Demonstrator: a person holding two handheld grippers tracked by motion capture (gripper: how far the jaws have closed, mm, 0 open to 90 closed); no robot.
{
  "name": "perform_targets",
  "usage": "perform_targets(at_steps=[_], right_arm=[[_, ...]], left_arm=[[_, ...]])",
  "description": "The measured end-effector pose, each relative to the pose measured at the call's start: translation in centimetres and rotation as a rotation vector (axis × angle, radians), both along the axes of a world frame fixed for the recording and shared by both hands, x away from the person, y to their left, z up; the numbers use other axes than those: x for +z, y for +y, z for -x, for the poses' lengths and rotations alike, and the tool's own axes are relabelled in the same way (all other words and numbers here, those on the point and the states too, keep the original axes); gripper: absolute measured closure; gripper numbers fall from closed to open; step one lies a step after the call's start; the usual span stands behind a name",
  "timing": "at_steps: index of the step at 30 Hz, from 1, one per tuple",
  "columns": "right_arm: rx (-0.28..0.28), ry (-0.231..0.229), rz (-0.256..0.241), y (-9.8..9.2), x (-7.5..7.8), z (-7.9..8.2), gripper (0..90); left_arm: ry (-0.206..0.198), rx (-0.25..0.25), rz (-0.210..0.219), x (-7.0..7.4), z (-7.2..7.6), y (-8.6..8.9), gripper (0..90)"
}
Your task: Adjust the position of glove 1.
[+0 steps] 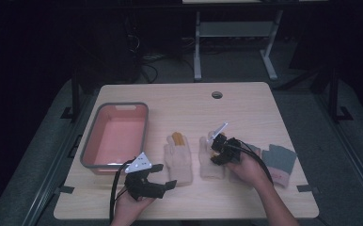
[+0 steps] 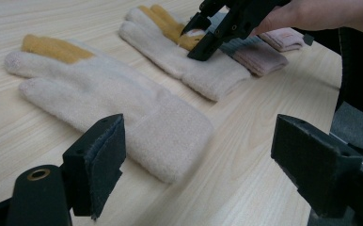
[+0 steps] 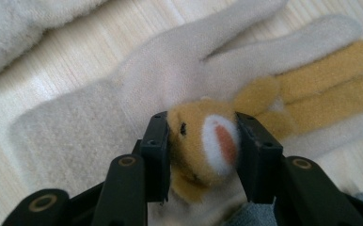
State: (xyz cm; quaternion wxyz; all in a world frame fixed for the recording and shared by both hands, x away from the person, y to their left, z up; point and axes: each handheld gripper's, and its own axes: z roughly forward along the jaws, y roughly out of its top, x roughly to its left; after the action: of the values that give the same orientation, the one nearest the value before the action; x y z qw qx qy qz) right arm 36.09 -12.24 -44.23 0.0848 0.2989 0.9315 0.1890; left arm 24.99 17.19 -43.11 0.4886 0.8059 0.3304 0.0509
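Cream glove [image 1: 211, 157] with the tan animal face [image 3: 203, 146] sewn on its back lies flat on the desk [image 1: 245, 106], the right-hand one of a matching pair, cuff toward the person and its fingertips toward the far edge, so its long axis runs front to back. The right gripper [image 1: 218, 149] sits directly on it: in the right gripper view the two black fingers [image 3: 156, 150] are clamped on either side of the plush face, pinching it up from the glove's back, with the mustard-coloured glove fingers fanning away beyond. The grip therefore sits near the middle of the glove, so a lift would probably leave cuff and fingertips drooping on either side. Its twin, the other cream glove [image 1: 178, 157], lies parallel just to the left, close but apart, and the left gripper [image 1: 160, 181] hovers near that one's cuff with its fingers [image 2: 99, 160] wide apart and holding nothing, the cuff lying just ahead between them. A grey and pink glove pair [image 1: 278, 162] lies to the right, near the person's right hand. The pink bin [image 1: 116, 136] stands at the left of the desk, nearer the left gripper, so carrying the pinched glove there means crossing over its twin.
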Motion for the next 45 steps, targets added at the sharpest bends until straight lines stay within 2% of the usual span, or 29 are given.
perform_targets(at_steps=[11,35,45], right_arm=[[-0.006,0.0,-0.026,-0.1,0.5,0.3,60.3],[0.008,-0.047,-0.083,-0.5,3.5,1.3,60.4],[0.037,-0.086,-0.106,-0.1,6.0,1.9,60.3]], left_arm=[[0.005,0.004,0.001,0.0,0.0,0.1,17.9],[0.006,0.006,0.013,0.0,0.1,0.1,17.9],[0.001,0.009,0.023,0.2,0.2,0.2,17.9]])
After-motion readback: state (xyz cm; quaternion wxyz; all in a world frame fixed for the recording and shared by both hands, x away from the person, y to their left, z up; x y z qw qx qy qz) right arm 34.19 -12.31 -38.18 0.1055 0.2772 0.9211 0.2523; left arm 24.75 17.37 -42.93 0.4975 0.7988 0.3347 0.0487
